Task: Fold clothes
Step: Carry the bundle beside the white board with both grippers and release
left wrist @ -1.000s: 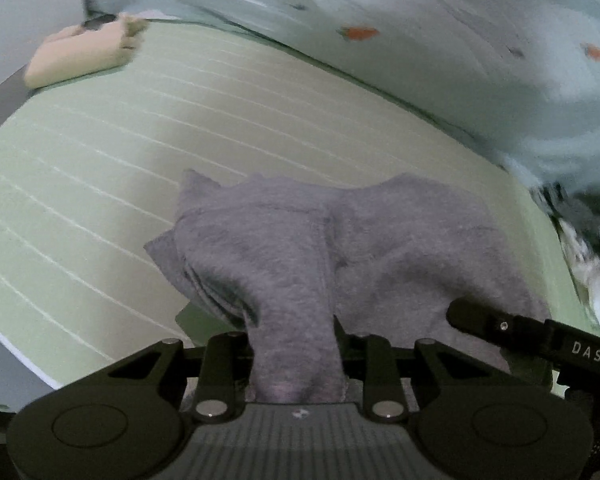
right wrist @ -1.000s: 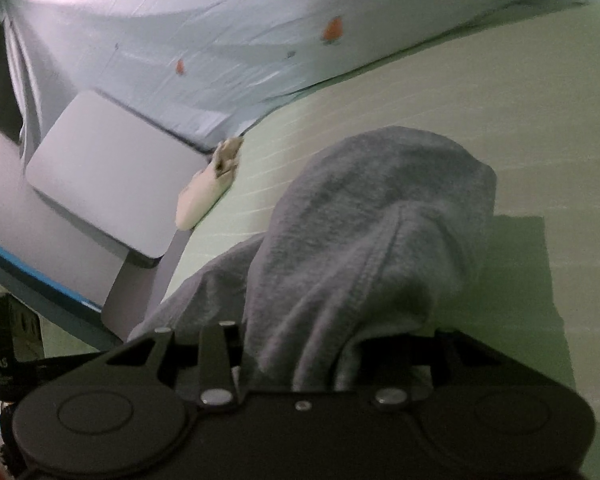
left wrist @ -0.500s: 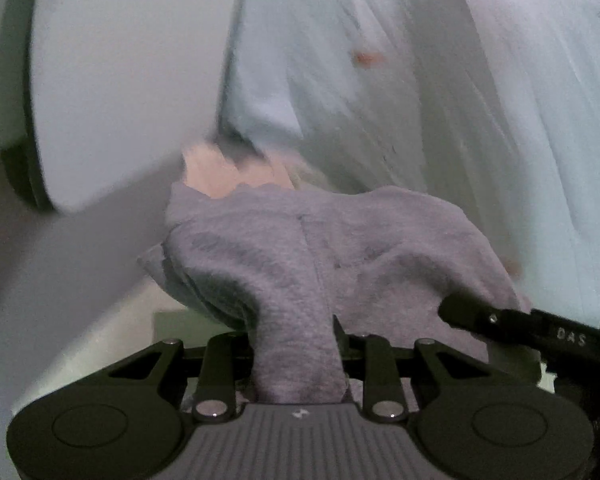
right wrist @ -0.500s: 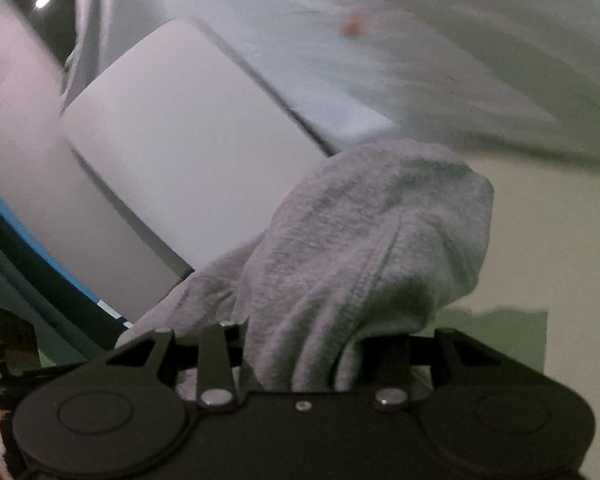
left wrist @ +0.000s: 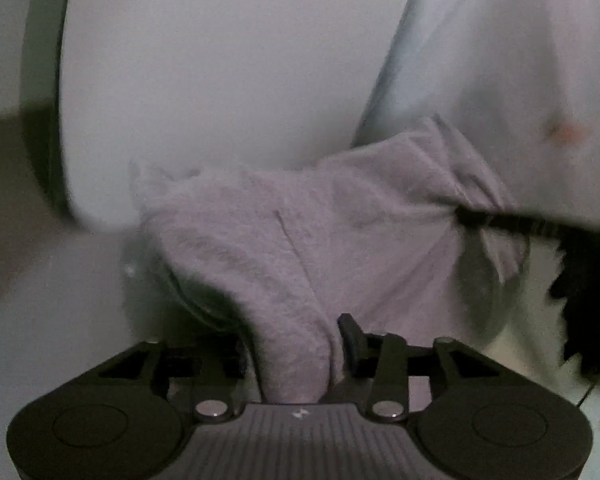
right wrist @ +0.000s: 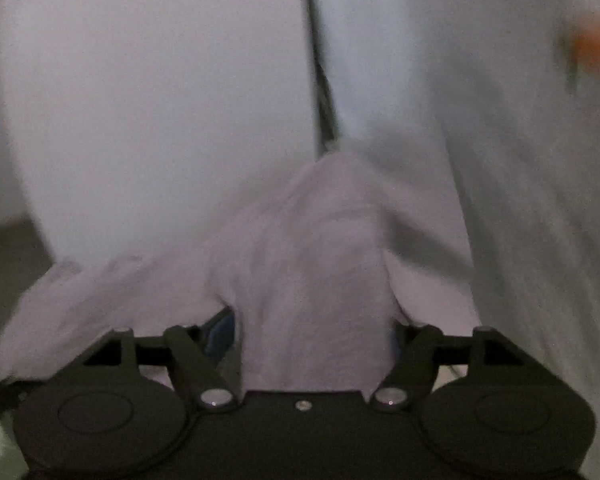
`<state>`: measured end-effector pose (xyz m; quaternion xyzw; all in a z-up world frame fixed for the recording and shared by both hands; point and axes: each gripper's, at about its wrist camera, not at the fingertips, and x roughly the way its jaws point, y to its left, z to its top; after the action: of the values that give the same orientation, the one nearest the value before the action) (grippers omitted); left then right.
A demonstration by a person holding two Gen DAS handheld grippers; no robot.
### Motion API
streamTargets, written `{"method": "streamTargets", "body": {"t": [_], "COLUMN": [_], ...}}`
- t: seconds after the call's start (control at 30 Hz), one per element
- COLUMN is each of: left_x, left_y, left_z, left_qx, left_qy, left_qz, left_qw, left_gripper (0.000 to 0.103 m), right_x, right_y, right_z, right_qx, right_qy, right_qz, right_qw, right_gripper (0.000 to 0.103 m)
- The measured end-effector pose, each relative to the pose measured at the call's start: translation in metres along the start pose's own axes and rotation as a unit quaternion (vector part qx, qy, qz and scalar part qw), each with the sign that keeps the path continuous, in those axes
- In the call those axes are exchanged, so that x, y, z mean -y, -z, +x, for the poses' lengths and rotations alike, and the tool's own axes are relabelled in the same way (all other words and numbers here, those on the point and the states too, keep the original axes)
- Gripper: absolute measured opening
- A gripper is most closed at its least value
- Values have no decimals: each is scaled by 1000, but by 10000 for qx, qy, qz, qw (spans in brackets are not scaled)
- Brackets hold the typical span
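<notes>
A grey knit garment (left wrist: 284, 240) hangs stretched between two hand-held tools, lifted in front of a blurred pale background. At left in the left wrist view, a white panel with a dark edge (left wrist: 204, 80) fills the backdrop; the left tool (left wrist: 296, 364) has its jaws closed on a bunched fold of the garment, which rises from between them and spreads toward the right. There, the far end of the cloth is gathered to a pinch at a dark, blurred finger of the right tool (left wrist: 496, 218), with a pale blue sheet bearing an orange spot (left wrist: 500, 60) behind it. In the right wrist view, the garment (right wrist: 308, 280) drapes leftward from the right tool (right wrist: 312, 344), whose jaws stand somewhat apart with a thick wad of the fabric filling the gap between them. The pale sheet (right wrist: 520, 160) hangs at right.
</notes>
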<state>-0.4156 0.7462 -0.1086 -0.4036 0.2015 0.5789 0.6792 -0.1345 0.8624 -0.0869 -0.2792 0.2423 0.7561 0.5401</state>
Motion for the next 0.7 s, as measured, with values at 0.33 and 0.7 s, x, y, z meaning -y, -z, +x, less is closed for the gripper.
{"method": "streamTargets", "body": {"t": [0.33, 0.7], "left_x": [-21, 7], "left_y": [15, 32], "left_z": [-18, -130], "left_qx": [231, 1688], "left_qy": [-32, 230], "left_qz": [476, 1339], "left_qw": [9986, 9762], "left_gripper": [93, 103], "right_x": [31, -108], "right_y": [67, 87], "right_z": [-47, -206], "right_qx": [453, 2004], "right_qy": [921, 1909], "right_qz": [1660, 1783], "right_qw": [9808, 9443], "right_gripper": [89, 103]}}
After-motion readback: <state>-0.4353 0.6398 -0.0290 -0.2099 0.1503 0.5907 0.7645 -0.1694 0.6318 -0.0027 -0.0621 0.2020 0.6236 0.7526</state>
